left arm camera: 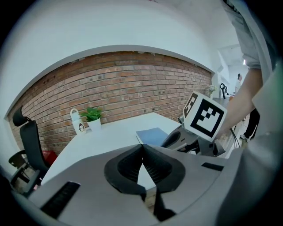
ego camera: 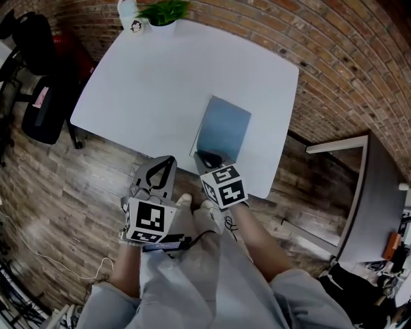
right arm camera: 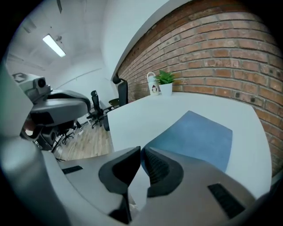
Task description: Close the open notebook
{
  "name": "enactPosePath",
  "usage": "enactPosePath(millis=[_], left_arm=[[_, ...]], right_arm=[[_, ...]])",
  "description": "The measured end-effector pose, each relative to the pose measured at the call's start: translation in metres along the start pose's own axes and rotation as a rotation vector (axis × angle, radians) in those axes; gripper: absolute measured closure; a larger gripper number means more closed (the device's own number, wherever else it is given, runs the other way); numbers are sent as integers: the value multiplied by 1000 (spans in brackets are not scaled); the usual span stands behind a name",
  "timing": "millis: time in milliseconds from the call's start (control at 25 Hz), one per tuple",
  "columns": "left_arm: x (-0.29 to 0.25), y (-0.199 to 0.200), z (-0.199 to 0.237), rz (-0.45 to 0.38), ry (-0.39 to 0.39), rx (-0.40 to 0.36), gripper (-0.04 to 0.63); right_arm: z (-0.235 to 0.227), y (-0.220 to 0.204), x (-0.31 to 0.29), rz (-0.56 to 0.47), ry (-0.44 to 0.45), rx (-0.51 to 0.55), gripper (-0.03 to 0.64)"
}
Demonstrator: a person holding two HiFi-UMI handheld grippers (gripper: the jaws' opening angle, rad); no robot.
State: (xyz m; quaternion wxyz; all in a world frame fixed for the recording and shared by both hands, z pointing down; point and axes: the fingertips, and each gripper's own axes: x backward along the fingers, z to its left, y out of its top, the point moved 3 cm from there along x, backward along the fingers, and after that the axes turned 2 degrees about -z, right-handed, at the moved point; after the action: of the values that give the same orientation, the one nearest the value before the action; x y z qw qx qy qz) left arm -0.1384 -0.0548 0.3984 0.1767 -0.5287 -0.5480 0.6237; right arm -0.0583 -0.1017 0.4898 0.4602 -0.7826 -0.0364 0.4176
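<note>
A blue notebook (ego camera: 223, 128) lies closed and flat on the white table (ego camera: 160, 77), near its front edge. It also shows in the left gripper view (left arm camera: 152, 134) and fills the middle of the right gripper view (right arm camera: 199, 137). My right gripper (ego camera: 207, 156) hovers at the notebook's near edge, jaws together (right arm camera: 141, 149) with nothing between them. My left gripper (ego camera: 168, 160) is off the table's front edge, over the wooden floor, jaws shut and empty (left arm camera: 142, 145). From the left gripper view the right gripper (left arm camera: 174, 139) sits beside the notebook.
A potted plant (ego camera: 164, 13) and a white mug (ego camera: 131, 16) stand at the table's far corner by the brick wall. A black office chair (ego camera: 38, 109) is at the left. A second table (ego camera: 379, 193) stands at the right. The person's legs are right below.
</note>
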Motion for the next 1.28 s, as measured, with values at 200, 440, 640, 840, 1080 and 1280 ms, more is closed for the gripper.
enactPosePath(millis=[200, 440, 640, 840, 1080, 1280], left_arm=[[4, -2, 4, -6, 18, 13, 577], [6, -1, 6, -12, 25, 29, 577], [8, 5, 6, -32, 20, 34, 577], [6, 20, 2, -66, 1, 27, 577], [2, 47, -11, -111, -50, -7, 577], [0, 75, -24, -164, -94, -49, 575]], right_arm=[[2, -9, -19, 82, -5, 53, 558], [4, -14, -26, 105, 28, 33, 557], [6, -14, -24, 79, 65, -48, 557], [7, 0, 0, -47, 67, -104, 557], [8, 20, 50, -188, -7, -39, 558], [0, 30, 93, -265, -89, 3, 558]])
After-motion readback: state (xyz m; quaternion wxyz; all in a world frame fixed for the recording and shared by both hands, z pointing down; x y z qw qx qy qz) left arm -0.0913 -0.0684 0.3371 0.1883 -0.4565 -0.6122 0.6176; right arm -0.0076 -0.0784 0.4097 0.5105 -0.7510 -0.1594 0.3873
